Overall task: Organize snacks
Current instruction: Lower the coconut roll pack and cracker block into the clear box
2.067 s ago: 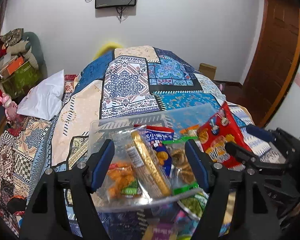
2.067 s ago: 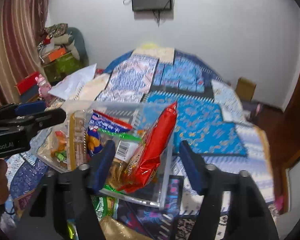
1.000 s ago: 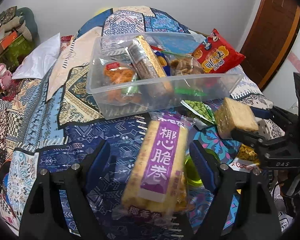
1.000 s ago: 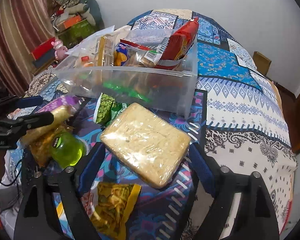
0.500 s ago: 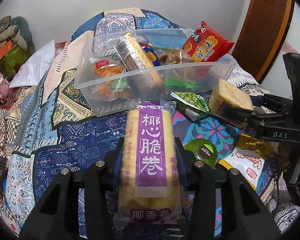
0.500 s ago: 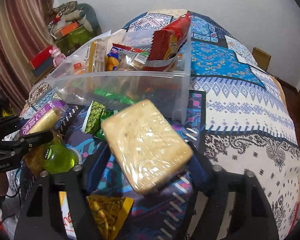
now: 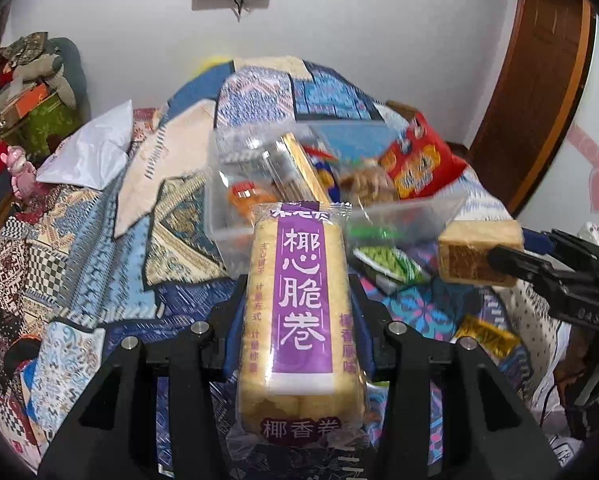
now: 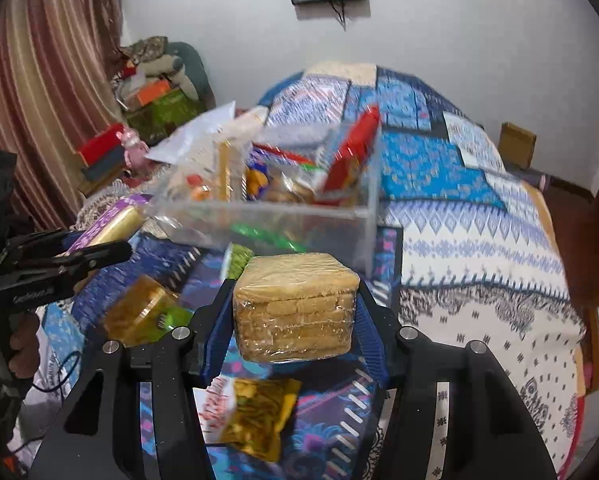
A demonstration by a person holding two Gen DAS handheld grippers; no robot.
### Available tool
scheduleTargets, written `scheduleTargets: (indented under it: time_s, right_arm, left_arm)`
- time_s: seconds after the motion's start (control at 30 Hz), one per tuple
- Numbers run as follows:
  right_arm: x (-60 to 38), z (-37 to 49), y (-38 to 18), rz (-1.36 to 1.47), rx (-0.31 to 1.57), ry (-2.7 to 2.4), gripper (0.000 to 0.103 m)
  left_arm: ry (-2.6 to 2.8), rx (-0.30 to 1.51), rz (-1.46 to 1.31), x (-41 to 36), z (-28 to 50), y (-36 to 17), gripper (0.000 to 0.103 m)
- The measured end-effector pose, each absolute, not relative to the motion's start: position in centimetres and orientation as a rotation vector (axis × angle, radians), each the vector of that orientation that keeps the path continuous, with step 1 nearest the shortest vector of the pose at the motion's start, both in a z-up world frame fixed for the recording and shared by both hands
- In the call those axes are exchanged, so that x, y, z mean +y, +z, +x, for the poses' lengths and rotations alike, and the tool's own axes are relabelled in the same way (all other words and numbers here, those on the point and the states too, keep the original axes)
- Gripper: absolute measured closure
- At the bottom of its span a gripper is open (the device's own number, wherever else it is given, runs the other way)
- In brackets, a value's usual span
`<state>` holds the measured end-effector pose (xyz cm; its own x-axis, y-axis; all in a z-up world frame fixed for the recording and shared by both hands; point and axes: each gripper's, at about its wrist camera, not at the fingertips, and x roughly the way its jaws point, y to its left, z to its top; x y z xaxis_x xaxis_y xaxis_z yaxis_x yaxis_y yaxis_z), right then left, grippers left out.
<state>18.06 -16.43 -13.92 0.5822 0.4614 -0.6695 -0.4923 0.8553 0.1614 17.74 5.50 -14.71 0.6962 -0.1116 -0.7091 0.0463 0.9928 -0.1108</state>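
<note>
My left gripper (image 7: 299, 300) is shut on a long purple-labelled roll pack (image 7: 301, 304) and holds it above the bedspread, in front of the clear plastic bin (image 7: 235, 236). My right gripper (image 8: 295, 312) is shut on a wrapped stack of crackers (image 8: 295, 304), also lifted, just short of the bin (image 8: 363, 216). The bin holds several snacks, among them a red bag (image 7: 419, 168) leaning at its right end. Each gripper shows in the other's view: the right one with the crackers (image 7: 479, 254), the left one with the roll pack (image 8: 111, 220).
On the patterned bedspread (image 8: 479, 248) lie a green pea packet (image 7: 387, 262), a yellow snack packet (image 8: 255, 416) and a green-yellow jelly cup (image 8: 143, 312). A white pillow (image 7: 91, 152) lies at the left. Boxes and clutter (image 8: 155, 92) stand by the curtain.
Both grippers closed on their snacks and lifted them off the bedspread. Both now sit higher and closer to the bin's front wall.
</note>
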Motion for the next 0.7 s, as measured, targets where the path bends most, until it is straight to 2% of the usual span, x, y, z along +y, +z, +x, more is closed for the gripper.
scheduleTargets:
  time_s: [0.3, 0.7]
  right_arm:
    - [-14.3, 18.8, -10.3, -0.03, 0.662, 0.589, 0.051]
    - [-9.5, 24.4, -10.3, -0.067, 0.644, 0.59, 0.051]
  left_arm:
    - [-0.057, 0.743, -0.128, 7.3, 20.0, -12.8, 0.058]
    - [-0.027, 0.8, -0.175, 9.4, 26.0, -15.3, 0.058]
